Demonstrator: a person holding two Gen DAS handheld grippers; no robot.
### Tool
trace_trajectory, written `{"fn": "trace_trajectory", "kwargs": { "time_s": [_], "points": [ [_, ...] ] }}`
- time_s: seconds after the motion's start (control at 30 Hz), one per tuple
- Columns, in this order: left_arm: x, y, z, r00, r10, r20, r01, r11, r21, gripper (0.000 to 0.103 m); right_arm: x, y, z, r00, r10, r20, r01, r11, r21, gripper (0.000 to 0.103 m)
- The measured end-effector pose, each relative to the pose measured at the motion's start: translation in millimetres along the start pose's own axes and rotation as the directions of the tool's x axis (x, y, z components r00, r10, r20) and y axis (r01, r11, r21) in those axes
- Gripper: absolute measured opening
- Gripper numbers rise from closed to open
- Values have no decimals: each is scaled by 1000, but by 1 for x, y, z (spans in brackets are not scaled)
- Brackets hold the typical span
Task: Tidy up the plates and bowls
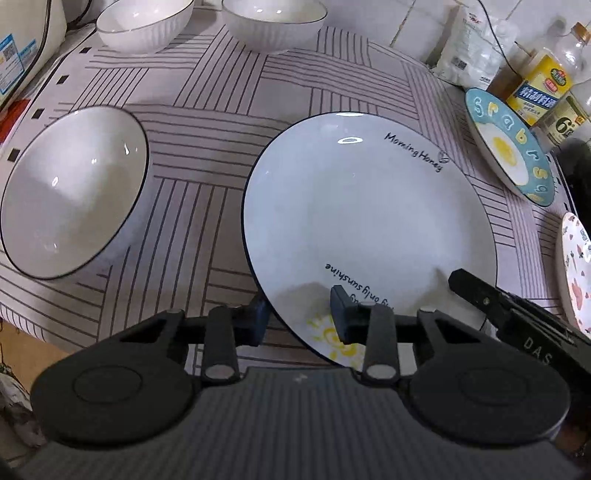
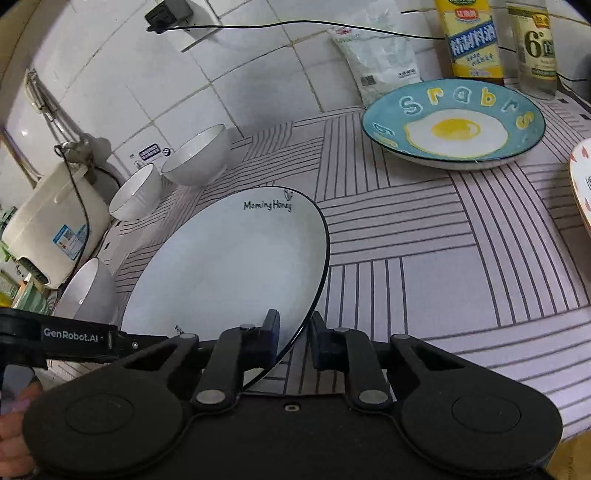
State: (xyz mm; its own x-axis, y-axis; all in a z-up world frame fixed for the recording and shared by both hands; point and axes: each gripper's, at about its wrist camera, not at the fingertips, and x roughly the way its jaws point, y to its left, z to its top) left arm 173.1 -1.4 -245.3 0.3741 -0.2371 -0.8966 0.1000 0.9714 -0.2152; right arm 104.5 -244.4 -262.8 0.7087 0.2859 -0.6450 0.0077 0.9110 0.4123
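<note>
A large white plate with a dark rim and "Morning Honey" lettering (image 1: 369, 229) lies on the striped cloth, also in the right wrist view (image 2: 229, 266). My left gripper (image 1: 301, 319) straddles its near-left rim, one finger under, one on top, with a gap. My right gripper (image 2: 293, 341) straddles its near-right rim, jaws apart. A white bowl (image 1: 74, 192) stands left of the plate. Two more white bowls (image 1: 144, 26) (image 1: 275, 22) stand at the back. A blue fried-egg plate (image 2: 454, 125) sits at the right.
A pink patterned plate (image 1: 576, 266) lies at the right edge. Oil and vinegar bottles (image 2: 472, 40) and a white bag (image 2: 380, 55) stand against the tiled wall. A rice cooker (image 2: 48, 229) stands at the left. The table's front edge is near me.
</note>
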Motion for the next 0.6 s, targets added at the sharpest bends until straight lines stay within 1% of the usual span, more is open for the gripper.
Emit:
{"fn": "trace_trajectory", "kwargs": {
  "time_s": [0.13,0.23,0.43,0.6],
  "points": [
    [-3,-3,7,1000,-14,18,14,1000,23,33,-2,-3,10,1000,24,11,-24,1000,1,21],
    [-3,-9,21,999,-10,40,8,999,45,33,0,-4,21,999,27,31,-27,999,-20,21],
    [9,-11,55,999,2,37,-4,998,64,33,17,-8,44,999,32,44,-29,998,-50,23],
    [22,-13,73,999,28,46,-31,996,85,33,35,-8,56,999,31,35,-28,997,-72,25]
  ]
}}
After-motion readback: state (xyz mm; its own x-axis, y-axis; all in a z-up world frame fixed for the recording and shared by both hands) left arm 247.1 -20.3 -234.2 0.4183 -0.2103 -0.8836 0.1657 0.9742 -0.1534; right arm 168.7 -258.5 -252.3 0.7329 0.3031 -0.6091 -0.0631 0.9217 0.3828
